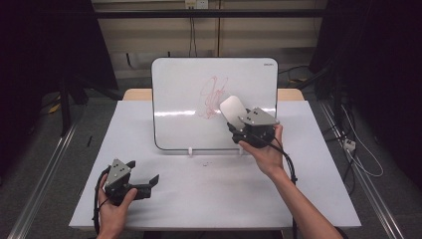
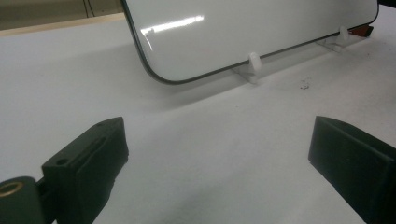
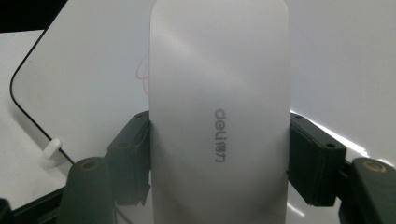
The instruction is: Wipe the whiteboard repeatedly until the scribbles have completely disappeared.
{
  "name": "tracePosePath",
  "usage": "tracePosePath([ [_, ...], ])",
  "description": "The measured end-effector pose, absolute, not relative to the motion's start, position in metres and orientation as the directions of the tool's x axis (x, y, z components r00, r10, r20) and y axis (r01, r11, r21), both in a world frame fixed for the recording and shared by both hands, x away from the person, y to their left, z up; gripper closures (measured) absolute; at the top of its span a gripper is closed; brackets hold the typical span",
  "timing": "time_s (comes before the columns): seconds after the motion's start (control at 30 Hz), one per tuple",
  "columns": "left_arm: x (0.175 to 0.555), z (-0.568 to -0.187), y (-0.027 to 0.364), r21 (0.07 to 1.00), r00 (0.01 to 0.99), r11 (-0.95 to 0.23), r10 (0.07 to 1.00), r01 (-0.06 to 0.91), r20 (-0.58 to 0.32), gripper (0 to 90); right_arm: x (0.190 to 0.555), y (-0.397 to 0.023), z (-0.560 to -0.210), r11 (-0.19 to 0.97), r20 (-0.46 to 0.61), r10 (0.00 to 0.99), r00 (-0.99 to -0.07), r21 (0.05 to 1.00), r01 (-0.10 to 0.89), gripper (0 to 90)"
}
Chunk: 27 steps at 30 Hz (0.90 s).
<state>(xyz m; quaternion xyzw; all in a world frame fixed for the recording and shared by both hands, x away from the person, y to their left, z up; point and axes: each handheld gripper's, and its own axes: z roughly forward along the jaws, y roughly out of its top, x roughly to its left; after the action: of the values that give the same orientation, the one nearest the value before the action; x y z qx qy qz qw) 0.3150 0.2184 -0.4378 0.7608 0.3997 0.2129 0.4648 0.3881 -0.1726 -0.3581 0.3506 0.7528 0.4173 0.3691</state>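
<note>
White smooth oblong eraser (image 3: 218,116) | right tongs (image 3: 219,154) clamped | glossy whiteboard (image 1: 189,79), probably plastic-framed

White table (image 1: 199,199) fills centre of high view, wooden edge (image 1: 137,93) showing behind it at upper middle. Small dark speck (image 1: 204,162) on tabletop at centre frame; same speck (image 2: 305,85) at right in left gripper view. Grey floor both sides, metal rail (image 1: 45,169) lower left. Loose white cables (image 1: 361,154) at right. Wall outlet (image 1: 195,4) top centre, dark curtains in upper corners.
</note>
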Motion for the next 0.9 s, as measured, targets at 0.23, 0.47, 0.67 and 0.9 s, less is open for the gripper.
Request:
tracePosePath([
  [0.23, 0.316, -0.438, 0.221, 0.875, 0.592, -0.249, 0.804, 0.414, -0.051, 4.4, 0.404, -0.166, -0.351, 0.434, -0.297, 0.83, -0.472, 0.875, 0.213, 31.6],
  [0.47, 0.316, -0.438, 0.221, 0.876, 0.595, -0.249, 0.802, 0.414, -0.053, 4.4, 0.415, -0.156, -0.336, 0.426, -0.304, 0.834, -0.46, 0.885, 0.189, 31.6],
  [0.67, 0.316, -0.438, 0.22, 0.878, 0.597, -0.245, 0.8, 0.412, -0.057, 4.4, 0.426, -0.144, -0.336, 0.47, -0.339, 0.814, -0.471, 0.862, 0.19, 31.6],
  [0.9, 0.316, -0.438, 0.22, 0.877, 0.594, -0.244, 0.802, 0.413, -0.057, 4.4, 0.439, -0.138, -0.335, 0.486, -0.359, 0.814, -0.457, 0.852, 0.195, 31.6],
])
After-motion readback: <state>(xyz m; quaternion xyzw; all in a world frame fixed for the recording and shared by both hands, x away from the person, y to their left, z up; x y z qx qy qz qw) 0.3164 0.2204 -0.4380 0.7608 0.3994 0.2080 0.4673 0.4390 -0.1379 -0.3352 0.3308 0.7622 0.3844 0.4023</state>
